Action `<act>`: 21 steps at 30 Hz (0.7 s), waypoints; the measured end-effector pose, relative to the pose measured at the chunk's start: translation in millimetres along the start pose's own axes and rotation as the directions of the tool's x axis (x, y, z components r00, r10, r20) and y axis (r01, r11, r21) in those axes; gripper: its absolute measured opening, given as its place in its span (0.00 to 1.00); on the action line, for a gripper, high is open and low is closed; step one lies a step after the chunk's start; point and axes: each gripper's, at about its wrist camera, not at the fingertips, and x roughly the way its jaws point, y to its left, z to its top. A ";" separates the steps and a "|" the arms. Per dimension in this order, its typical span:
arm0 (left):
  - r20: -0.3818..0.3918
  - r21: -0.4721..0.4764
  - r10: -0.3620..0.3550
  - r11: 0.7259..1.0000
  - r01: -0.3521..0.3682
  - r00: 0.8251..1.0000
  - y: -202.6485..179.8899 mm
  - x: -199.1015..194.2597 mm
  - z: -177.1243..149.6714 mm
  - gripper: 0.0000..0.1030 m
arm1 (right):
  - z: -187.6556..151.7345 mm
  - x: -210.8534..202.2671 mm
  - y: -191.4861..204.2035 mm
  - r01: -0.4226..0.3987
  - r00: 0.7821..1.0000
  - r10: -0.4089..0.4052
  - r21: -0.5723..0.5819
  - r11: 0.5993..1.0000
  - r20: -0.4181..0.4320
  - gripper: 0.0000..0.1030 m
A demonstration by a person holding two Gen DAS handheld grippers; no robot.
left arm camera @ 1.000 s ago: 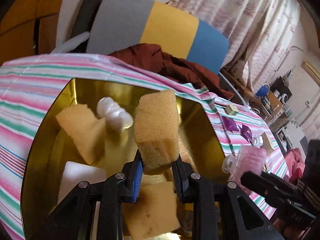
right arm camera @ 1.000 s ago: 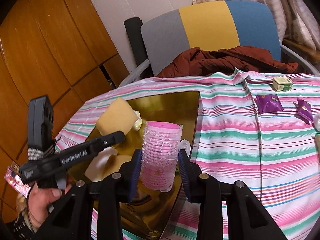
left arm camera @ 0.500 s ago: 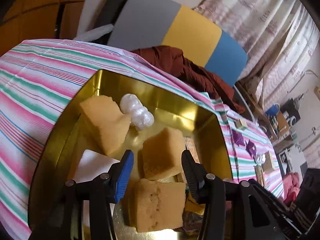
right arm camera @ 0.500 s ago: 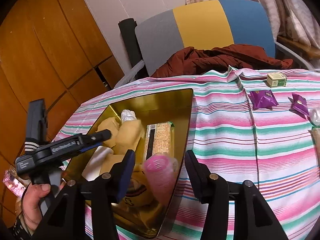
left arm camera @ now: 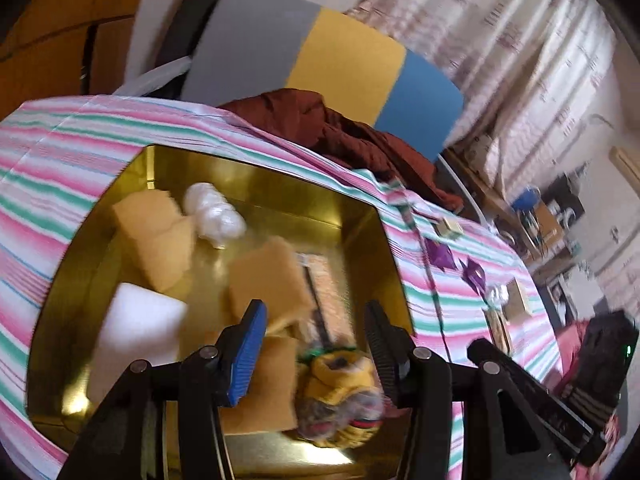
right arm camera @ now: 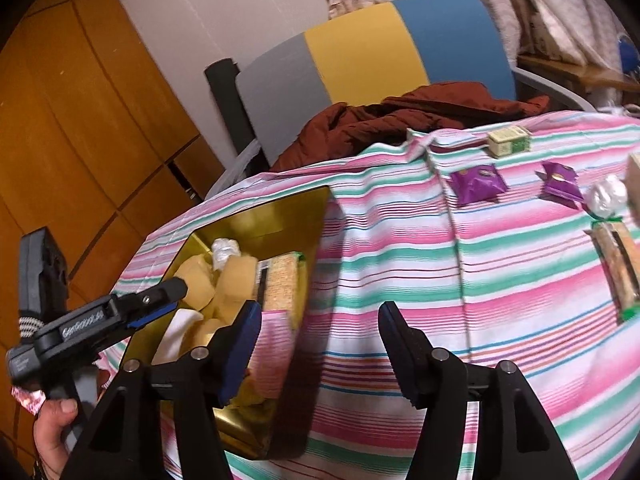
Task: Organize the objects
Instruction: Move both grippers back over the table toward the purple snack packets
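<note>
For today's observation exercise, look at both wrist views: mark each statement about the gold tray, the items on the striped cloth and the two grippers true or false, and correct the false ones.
1. The left gripper clamps a sponge. False: its jaws are open, and the sponge lies in the tray.
2. The gold tray holds a white foam block. True.
3. Two purple packets lie inside the tray. False: they lie on the striped cloth.
4. The right gripper is open and empty. True.
5. A small green and cream box sits on the cloth near the chair. True.
</note>
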 end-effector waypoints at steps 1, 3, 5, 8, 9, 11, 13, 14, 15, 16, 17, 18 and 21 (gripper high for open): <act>-0.008 0.021 -0.010 1.000 0.010 1.000 -7.1 1.8 -1.6 0.49 | 0.0 -1.6 -4.0 0.004 1.000 -0.004 0.008 1.000 0.003 0.60; -0.018 0.049 -0.027 0.998 0.028 0.999 -16.9 3.2 -5.0 0.50 | -0.2 -5.3 -11.7 0.014 1.000 -0.014 0.020 1.000 0.010 0.60; -0.032 0.083 -0.041 0.996 0.044 0.999 -29.3 5.0 -8.3 0.50 | -0.3 -7.6 -17.9 0.021 1.000 -0.021 0.031 0.999 0.012 0.60; -0.043 0.134 -0.066 0.988 0.071 0.997 -47.2 5.3 -11.6 0.50 | -0.6 -10.6 -27.6 0.031 0.999 -0.032 0.048 0.998 0.015 0.60; -0.048 0.149 -0.074 0.986 0.080 0.996 -53.2 5.7 -12.7 0.50 | -1.1 -11.6 -30.9 0.034 0.999 -0.035 0.053 0.998 0.015 0.60; -0.061 0.180 -0.096 0.978 0.105 0.994 -66.2 6.5 -15.6 0.50 | -2.0 -13.6 -37.4 0.042 0.999 -0.043 0.060 0.997 0.017 0.60; -0.083 0.213 -0.113 0.969 0.129 0.990 -78.7 8.5 -19.0 0.50 | -3.1 -15.4 -43.5 0.054 0.998 -0.055 0.061 0.997 0.017 0.60; -0.095 0.232 -0.122 0.962 0.141 0.988 -86.0 10.1 -21.6 0.50 | -4.0 -16.5 -47.5 0.062 0.998 -0.063 0.063 0.996 0.017 0.60; -0.106 0.249 -0.129 0.957 0.151 0.986 -91.8 11.4 -24.0 0.50 | -4.8 -17.8 -52.8 0.071 0.997 -0.072 0.068 0.995 0.017 0.60; -0.120 0.265 -0.134 0.950 0.162 0.984 -98.2 13.5 -27.1 0.50 | -5.4 -19.0 -58.1 0.081 0.996 -0.082 0.072 0.994 0.017 0.61; -0.137 0.282 -0.138 0.944 0.172 0.981 -105.2 16.1 -30.7 0.50 | -6.2 -20.9 -66.1 0.100 0.995 -0.102 0.076 0.992 0.017 0.61; -0.151 0.296 -0.143 0.938 0.182 0.978 -110.8 18.6 -33.7 0.50 | -6.3 -22.7 -71.5 0.114 0.993 -0.116 0.079 0.990 0.018 0.61; -0.194 0.332 -0.152 0.920 0.210 0.969 -127.7 25.8 -42.1 0.50 | -4.1 -31.3 -96.0 0.183 0.982 -0.187 0.088 0.979 0.032 0.61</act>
